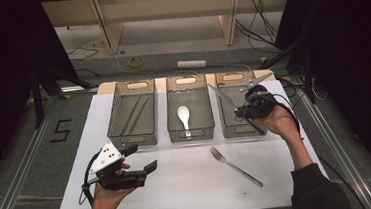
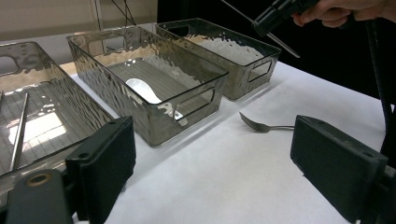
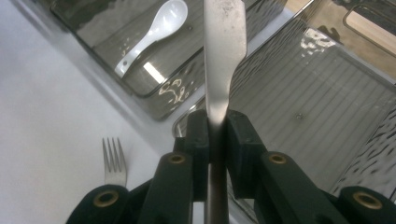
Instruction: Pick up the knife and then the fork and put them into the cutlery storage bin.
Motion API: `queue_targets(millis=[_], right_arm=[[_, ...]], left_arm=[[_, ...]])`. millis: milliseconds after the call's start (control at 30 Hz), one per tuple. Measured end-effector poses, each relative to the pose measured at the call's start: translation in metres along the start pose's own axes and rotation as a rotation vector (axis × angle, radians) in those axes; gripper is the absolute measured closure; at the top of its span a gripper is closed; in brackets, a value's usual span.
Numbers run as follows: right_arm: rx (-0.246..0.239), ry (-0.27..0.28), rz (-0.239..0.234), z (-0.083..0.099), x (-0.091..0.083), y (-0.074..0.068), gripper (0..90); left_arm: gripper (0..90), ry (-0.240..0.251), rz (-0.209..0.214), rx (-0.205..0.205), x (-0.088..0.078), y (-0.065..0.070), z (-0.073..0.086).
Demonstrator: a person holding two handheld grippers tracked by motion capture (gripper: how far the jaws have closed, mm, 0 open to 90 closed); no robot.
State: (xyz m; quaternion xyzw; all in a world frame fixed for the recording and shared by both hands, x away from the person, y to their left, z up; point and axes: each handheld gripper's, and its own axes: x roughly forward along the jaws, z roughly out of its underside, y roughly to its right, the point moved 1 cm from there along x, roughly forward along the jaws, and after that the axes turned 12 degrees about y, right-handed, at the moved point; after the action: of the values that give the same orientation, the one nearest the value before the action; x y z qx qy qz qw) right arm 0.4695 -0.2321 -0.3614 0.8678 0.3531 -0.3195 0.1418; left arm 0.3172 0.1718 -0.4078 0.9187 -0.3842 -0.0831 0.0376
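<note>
Three bins; we see right gripper point(image 3: 217, 135) fingers clamping a table knife point(image 3: 223, 51) over the right bin point(image 1: 235, 125) (sorting cutlery), left gripper point(image 1: 138, 161) fingers wide.

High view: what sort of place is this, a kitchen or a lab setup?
Probably a lab recording station, not a kitchen: a white table with three clear bins, black curtains at the sides, and loose cables on the floor behind.

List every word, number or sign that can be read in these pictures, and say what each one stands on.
"5": a large black digit marked on the grey floor, left of the white table, seen in the high view.
Nothing else readable: the three clear bins, the white spoon, the fork, the knife and both grippers carry no legible print.
</note>
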Motion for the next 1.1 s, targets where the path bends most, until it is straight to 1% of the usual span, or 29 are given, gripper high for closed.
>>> queue_targets(millis=[33,167,233,267,367,400,533,833,967,1100], right_arm=[[0.011,0.006,-0.003,-0.001,0.0,0.003,80.9],[0.04,0.015,0.02,-0.006,0.0,0.013,80.9],[0.049,0.017,0.031,-0.009,0.0,0.017,80.9],[0.046,0.019,0.035,-0.01,0.0,0.019,80.9],[0.074,0.027,0.044,-0.014,0.002,0.023,80.9],[0.076,0.027,0.049,-0.015,0.002,0.025,80.9],[0.093,0.033,0.082,-0.016,0.008,0.032,80.9],[0.139,0.051,0.146,-0.013,0.014,0.047,80.9],[0.162,0.056,0.164,-0.009,0.014,0.053,80.9],[0.171,0.056,0.179,-0.005,0.016,0.058,80.9]], left_arm=[[13.8,-0.001,0.0,0.002,0.0,0.0,0.0],[13.8,0.002,0.001,-0.001,0.0,0.0,0.0],[13.8,0.002,0.001,0.001,0.0,0.0,0.0],[13.8,0.001,0.002,0.001,0.0,0.0,0.0],[13.8,-0.002,0.004,0.003,0.0,0.0,0.0],[13.8,-0.001,0.002,0.003,0.0,0.0,0.0],[13.8,0.004,0.002,0.0,0.0,0.0,0.0],[13.8,0.007,0.003,0.001,-0.001,0.0,0.0],[13.8,0.007,0.004,0.003,-0.001,0.0,-0.001],[13.8,0.007,0.004,0.003,-0.001,0.0,-0.001]])
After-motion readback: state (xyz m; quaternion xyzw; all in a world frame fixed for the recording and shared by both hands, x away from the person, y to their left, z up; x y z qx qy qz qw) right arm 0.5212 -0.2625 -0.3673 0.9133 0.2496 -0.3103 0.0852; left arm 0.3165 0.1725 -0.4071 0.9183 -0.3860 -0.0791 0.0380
